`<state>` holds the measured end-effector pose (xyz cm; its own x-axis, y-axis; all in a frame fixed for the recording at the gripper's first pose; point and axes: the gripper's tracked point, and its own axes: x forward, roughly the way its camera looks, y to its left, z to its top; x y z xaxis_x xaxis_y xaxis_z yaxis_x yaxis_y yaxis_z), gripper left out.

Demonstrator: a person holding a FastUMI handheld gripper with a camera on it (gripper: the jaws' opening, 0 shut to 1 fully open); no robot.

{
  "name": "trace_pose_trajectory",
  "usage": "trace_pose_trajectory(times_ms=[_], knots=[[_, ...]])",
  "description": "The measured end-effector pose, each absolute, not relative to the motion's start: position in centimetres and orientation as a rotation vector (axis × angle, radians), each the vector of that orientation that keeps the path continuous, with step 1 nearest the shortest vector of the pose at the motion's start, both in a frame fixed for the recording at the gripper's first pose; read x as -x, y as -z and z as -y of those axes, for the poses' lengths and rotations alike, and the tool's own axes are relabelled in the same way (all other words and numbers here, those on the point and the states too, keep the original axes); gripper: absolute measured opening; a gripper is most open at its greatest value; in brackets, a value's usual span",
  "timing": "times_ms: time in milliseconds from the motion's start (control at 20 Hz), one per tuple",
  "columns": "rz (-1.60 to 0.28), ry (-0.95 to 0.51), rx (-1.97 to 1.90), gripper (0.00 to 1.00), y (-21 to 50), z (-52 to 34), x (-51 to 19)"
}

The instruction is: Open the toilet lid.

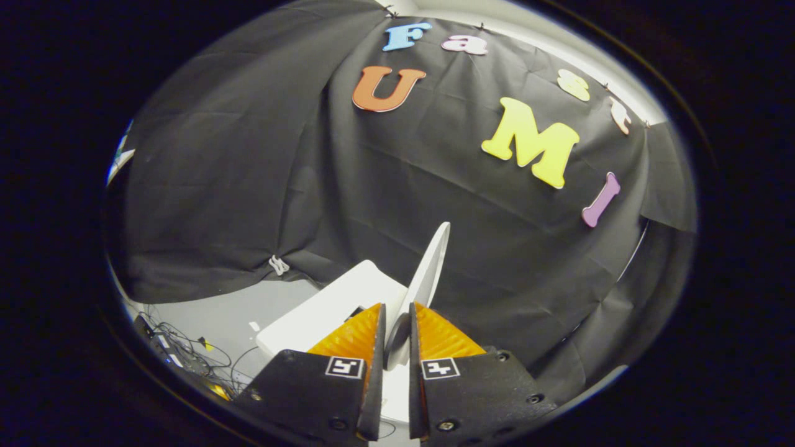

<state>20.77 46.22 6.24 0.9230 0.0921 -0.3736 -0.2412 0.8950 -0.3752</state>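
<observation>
The white toilet lid stands raised, seen edge-on, rising up and away from between my fingers. My gripper is shut on the lid's near edge, one finger pressing each face. To the left of the lid and below it lies the white toilet body, its flat top tilted in this view. The hinge end of the lid is hidden behind my fingers.
Black cloth walls the booth behind and to both sides. A grey floor shows to the left of the toilet, with a tangle of cables near its edge.
</observation>
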Motion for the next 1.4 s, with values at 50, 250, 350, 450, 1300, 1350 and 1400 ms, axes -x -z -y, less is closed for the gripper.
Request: trace_pose_trajectory(times_ms=[50,250,350,450,1300,1350,1400], knots=[[-0.369,-0.206,0.413,0.30,-5.9,-46.6,-20.6],[-0.372,-0.271,0.399,0.66,-5.9,-47.2,-19.0],[-0.369,-0.301,0.382,0.85,-6.2,-47.3,-18.1],[-0.358,-0.321,0.370,0.86,-6.5,-47.2,-17.2],[-0.204,-0.325,0.261,0.86,-8.5,-35.0,-11.0],[-0.200,-0.319,0.259,0.86,-8.3,-34.2,-10.8],[-0.198,-0.310,0.256,0.87,-8.2,-33.3,-10.6]])
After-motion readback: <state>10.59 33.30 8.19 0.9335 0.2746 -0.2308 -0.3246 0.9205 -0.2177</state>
